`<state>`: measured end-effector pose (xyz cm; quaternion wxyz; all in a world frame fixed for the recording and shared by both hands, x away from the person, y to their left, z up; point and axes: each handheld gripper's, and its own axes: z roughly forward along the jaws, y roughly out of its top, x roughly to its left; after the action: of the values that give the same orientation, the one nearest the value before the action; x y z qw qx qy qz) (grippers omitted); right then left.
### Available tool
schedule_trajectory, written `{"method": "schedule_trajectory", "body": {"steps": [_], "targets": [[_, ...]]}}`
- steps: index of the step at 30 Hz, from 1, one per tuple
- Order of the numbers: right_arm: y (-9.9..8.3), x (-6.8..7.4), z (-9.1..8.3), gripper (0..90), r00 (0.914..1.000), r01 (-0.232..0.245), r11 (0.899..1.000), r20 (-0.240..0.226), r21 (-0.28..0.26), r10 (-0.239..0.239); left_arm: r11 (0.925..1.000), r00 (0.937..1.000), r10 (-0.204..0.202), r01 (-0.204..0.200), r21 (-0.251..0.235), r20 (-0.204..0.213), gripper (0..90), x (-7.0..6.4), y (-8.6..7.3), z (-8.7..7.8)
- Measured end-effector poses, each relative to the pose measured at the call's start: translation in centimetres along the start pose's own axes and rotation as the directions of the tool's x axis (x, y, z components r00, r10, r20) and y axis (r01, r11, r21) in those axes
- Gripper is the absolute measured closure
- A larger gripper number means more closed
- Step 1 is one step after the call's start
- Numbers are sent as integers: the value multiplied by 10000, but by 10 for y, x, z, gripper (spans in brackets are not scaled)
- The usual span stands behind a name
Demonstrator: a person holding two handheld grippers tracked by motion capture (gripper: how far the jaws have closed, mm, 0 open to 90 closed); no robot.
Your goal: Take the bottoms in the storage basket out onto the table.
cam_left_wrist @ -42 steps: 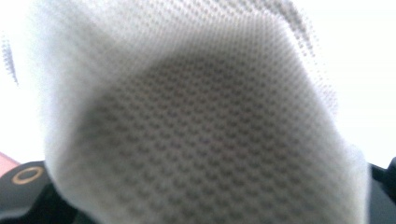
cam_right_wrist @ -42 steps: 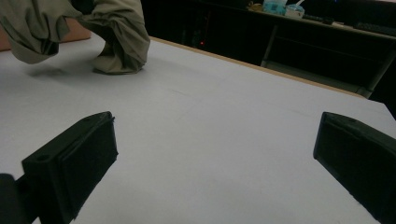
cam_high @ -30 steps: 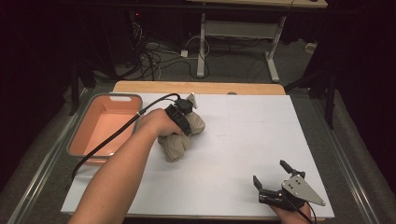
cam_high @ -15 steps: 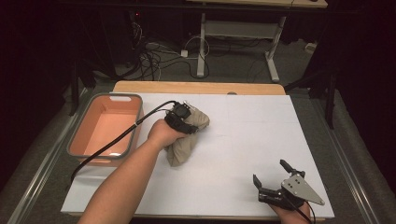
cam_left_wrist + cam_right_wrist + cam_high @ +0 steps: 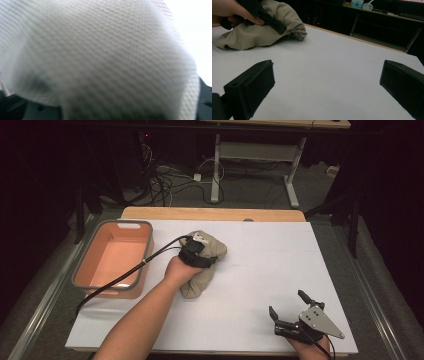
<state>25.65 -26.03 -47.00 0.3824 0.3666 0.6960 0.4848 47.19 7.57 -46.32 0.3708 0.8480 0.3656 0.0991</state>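
Observation:
A crumpled beige cloth (image 5: 202,272) lies at the middle of the white table (image 5: 280,255). My left gripper (image 5: 197,251) sits on top of it, pressed into its folds and shut on it. In the left gripper view the woven fabric (image 5: 100,57) is pressed right up to the lens. My right gripper (image 5: 286,302) rests at the table's front right corner, its jaws wide apart with nothing between them. The right gripper view looks past those open jaws (image 5: 327,82) across bare table to the cloth (image 5: 254,35), with the left gripper (image 5: 265,17) and its hand on top.
An orange tub (image 5: 112,265) with a grey rim stands at the table's left side, and the left gripper's cable runs across its corner. A wooden strip (image 5: 215,213) edges the far side. Cables and desk legs lie on the floor beyond.
The left gripper and the cloth have shifted a little to the right, away from the tub. The right gripper has stayed where it was.

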Motion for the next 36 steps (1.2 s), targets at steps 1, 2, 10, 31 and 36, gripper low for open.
{"method": "schedule_trajectory", "body": {"steps": [1,2,10,31,36], "targets": [[0,0,0,5,10000,9,10000,-1,1,-9,9999,10000,2,-2,-125,-20,318,-1,-2,3],[0,0,0,5,10000,9,10000,-1,1,-9,9999,10000,2,-2,-125,-20,301,-1,-2,3],[0,2,2,5,10000,14,10000,-30,13,-14,9984,9999,85,-88,-565,-57,160,-5,-9,11],[0,-1,4,4,9996,-128,9999,-235,70,129,9858,9995,-186,227,-1664,262,0,-4,-17,-26],[0,-1,5,4,9996,-180,9998,-233,98,182,9802,9994,-68,134,-1975,345,0,-5,-29,-39]]}}
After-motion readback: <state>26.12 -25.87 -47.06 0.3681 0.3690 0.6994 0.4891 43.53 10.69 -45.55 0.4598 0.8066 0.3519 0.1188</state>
